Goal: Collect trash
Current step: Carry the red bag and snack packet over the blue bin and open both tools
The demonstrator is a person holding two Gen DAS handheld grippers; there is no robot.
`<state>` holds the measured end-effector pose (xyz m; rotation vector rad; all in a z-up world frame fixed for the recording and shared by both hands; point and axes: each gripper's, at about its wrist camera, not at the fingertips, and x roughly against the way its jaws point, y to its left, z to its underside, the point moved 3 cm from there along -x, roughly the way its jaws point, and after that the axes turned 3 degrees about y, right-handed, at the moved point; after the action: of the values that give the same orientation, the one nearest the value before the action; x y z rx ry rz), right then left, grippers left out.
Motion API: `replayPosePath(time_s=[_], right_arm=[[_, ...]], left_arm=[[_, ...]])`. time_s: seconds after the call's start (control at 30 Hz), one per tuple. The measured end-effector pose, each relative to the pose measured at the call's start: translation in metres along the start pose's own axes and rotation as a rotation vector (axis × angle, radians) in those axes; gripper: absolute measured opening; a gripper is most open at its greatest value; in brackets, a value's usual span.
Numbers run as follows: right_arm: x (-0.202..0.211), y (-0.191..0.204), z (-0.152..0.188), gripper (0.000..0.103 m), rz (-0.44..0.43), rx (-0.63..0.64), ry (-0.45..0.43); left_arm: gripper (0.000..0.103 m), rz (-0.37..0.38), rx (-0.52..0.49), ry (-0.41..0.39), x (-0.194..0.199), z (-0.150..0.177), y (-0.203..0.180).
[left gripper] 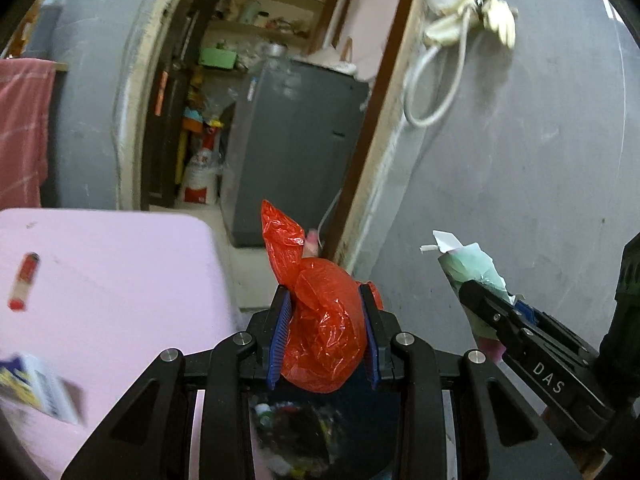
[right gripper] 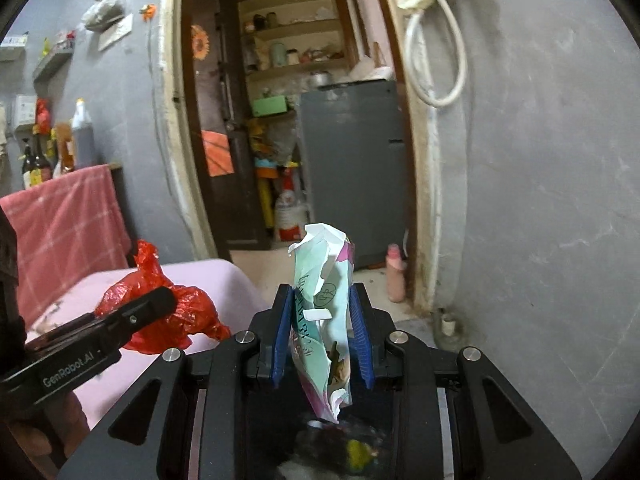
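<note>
My left gripper (left gripper: 326,300) is shut on a crumpled red plastic bag (left gripper: 326,324), held in the air; the bag also shows in the right wrist view (right gripper: 176,316). My right gripper (right gripper: 322,304) is shut on a crumpled pale green and white wrapper (right gripper: 322,320), held upright; it also shows in the left wrist view (left gripper: 474,268). Below both grippers lies a dark bin with mixed trash (left gripper: 296,432), also seen in the right wrist view (right gripper: 344,448). A red lighter (left gripper: 24,280) and a printed box (left gripper: 40,388) lie on the pink table (left gripper: 120,272).
A grey wall (left gripper: 520,160) stands to the right. An open doorway ahead shows a grey cabinet (left gripper: 296,152) and shelves (right gripper: 296,40). A red cloth (right gripper: 64,224) hangs at the left, with bottles (right gripper: 72,140) behind it. A pink bottle (right gripper: 396,272) stands on the floor.
</note>
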<state>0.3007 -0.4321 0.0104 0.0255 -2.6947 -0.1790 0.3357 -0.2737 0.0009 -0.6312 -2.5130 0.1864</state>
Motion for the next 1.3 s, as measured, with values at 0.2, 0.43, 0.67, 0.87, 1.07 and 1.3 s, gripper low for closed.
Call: replayPosePath(time_s=[0.2,0.43,0.67,0.87,1.07,1.3], right_arm=[[-0.014,-0.035,0.027,0.027,-0.003,-0.048,0.065],[-0.030,-0.055,0.050,0.027,-0.017,-0.095,0.153],[-0.038,-0.062,0.058,0.028,-0.028,-0.114,0.200],[-0.042,-0.065,0.058,0.031,-0.050,-0.136,0.220],[-0.041,-0.068,0.059,0.037,-0.078,-0.152,0.223],[-0.032,-0.068,0.051,0.039,-0.067,-0.151,0.186]], left_arm=[[0.028,0.006,-0.037,0.087,-0.038,0.026,-0.023],[0.028,-0.025,-0.066,0.155,-0.062,0.049,-0.023],[0.029,-0.044,-0.081,0.198,-0.075,0.061,-0.020],[0.032,-0.048,-0.070,0.206,-0.075,0.066,-0.018],[0.039,-0.048,-0.051,0.205,-0.075,0.062,-0.014],[0.046,-0.043,-0.029,0.154,-0.059,0.052,-0.013]])
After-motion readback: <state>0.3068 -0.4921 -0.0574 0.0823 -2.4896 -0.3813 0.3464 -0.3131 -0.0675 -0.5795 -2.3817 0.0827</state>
